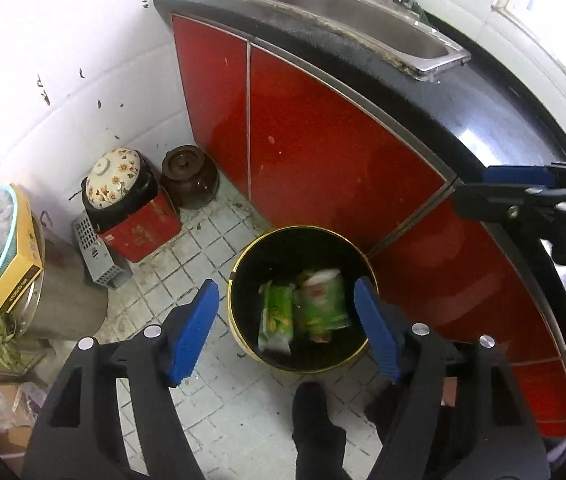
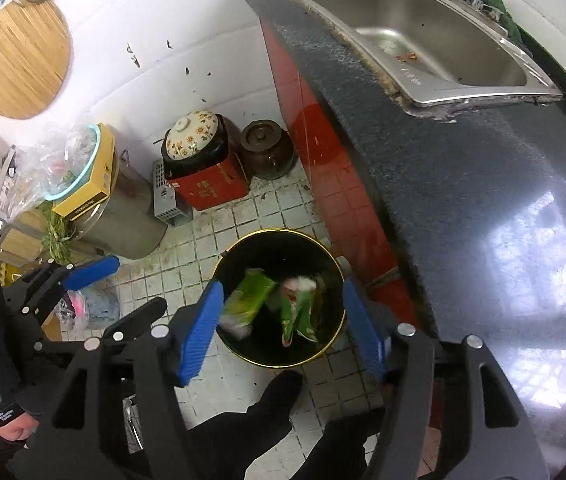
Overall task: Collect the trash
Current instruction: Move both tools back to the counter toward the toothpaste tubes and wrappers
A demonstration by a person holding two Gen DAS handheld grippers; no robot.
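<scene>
A black bin with a gold rim stands on the tiled floor against the red cabinet. Two green snack packets lie inside it. My left gripper hangs open right over the bin, nothing between its blue pads. In the right wrist view the same bin holds the packets, slightly blurred. My right gripper is also open above the bin and holds nothing. The right gripper shows at the right edge of the left wrist view. The left gripper's blue pad shows at the left of the right wrist view.
A dark counter with a steel sink runs along the right over red cabinet doors. A brown jar, a flowered lid on a red tin, a steel pot and bagged clutter crowd the corner. A person's black shoe stands before the bin.
</scene>
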